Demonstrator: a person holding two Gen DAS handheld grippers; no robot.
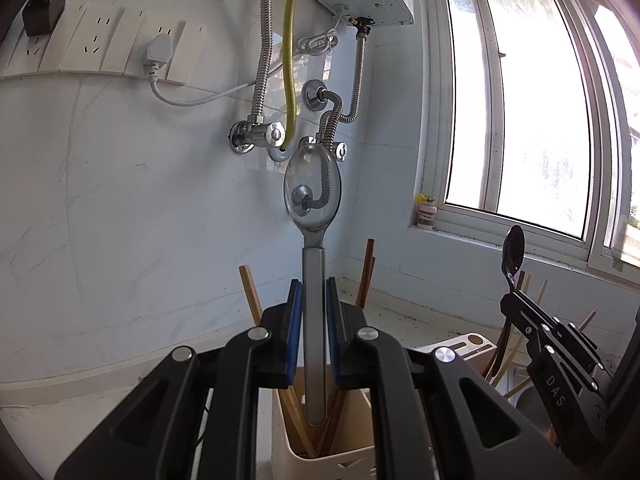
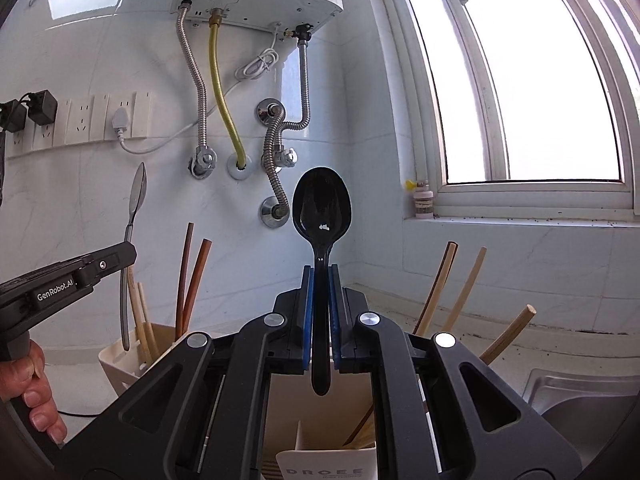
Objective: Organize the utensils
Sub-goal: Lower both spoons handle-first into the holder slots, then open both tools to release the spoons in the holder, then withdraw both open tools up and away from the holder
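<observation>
My left gripper (image 1: 313,300) is pinching the handle of a clear grey spoon (image 1: 312,188), bowl up, its tip hanging just inside the cream holder (image 1: 320,464) that has brown chopsticks (image 1: 250,292) in it. My right gripper (image 2: 321,284) is clamped on a black spoon (image 2: 321,208), also upright, above a 2nd cream holder (image 2: 320,468) beside the sink (image 2: 576,392).

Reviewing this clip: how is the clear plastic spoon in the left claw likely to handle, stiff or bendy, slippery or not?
The clear plastic spoon stands straight above the left claw without sagging, so it is probably fairly stiff. Thin and see-through, it is likely light. Its glossy handle looks smooth, so it may slide down between the pads if the grip loosens.
</observation>
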